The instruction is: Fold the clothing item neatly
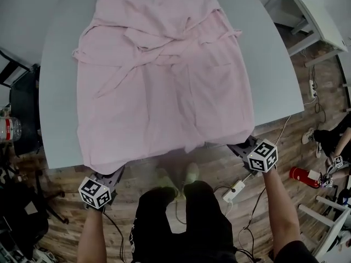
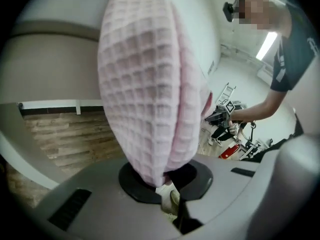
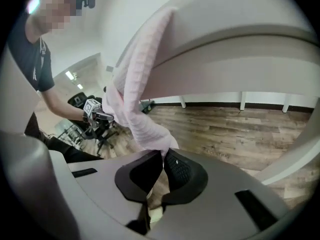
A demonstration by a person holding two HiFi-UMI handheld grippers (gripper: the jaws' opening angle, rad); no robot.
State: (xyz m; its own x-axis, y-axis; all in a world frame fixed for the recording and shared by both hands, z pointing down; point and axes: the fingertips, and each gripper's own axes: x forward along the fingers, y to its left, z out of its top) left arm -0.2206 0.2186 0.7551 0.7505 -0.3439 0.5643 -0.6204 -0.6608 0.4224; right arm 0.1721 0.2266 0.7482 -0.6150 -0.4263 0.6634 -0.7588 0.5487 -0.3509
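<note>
Here the left gripper (image 1: 118,172) and right gripper (image 1: 237,147) each clamp the pink robe (image 1: 164,97)

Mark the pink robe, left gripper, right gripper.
pink robe (image 1: 164,97), head view, middle of the spread fabric.
left gripper (image 2: 161,183), left gripper view, between jaws shut on the robe's hem.
right gripper (image 3: 163,156), right gripper view, between jaws shut on the robe's hem.

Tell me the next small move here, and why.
Probably lift both corners and carry them toward the far end: the left gripper and right gripper are each shut on a near corner of the robe, which lies spread on the table.
</note>
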